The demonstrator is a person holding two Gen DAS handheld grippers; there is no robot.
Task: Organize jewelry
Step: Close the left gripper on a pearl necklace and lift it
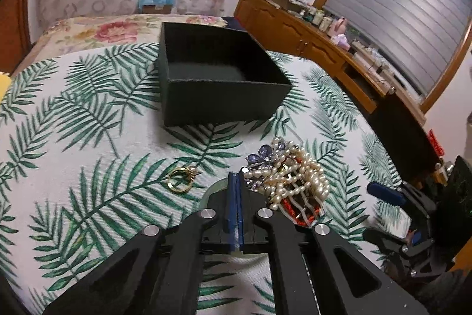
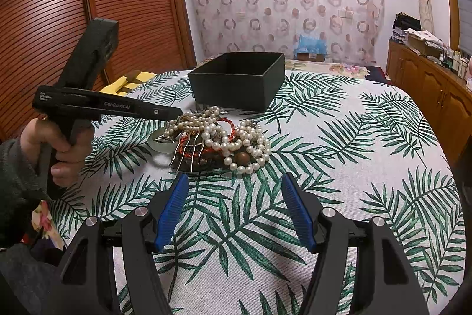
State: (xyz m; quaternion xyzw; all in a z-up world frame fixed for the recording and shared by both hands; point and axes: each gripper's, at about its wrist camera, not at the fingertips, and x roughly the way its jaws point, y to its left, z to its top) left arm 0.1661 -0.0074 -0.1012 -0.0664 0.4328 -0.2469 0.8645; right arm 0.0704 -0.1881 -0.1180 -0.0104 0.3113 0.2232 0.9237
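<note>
A pile of jewelry (image 1: 292, 176) with pearl strands, a blue gem brooch and red cord lies on the palm-leaf cloth; it also shows in the right wrist view (image 2: 224, 138). A pale green bangle (image 2: 160, 145) lies at the pile's left edge. My left gripper (image 1: 235, 176) is shut on the bangle's rim, its fingers pressed together. A gold ring (image 1: 180, 180) lies to the left of it. An open dark box (image 1: 218, 76) stands empty beyond the pile, also seen from the right wrist (image 2: 239, 80). My right gripper (image 2: 234, 182) is open and empty, just short of the pile.
The table (image 2: 354, 138) carries a leaf-print cloth. A yellow object (image 2: 129, 81) lies at its far left. A wooden sideboard (image 1: 324, 40) with clutter stands to the right. A floral bed (image 1: 112, 28) lies behind the table.
</note>
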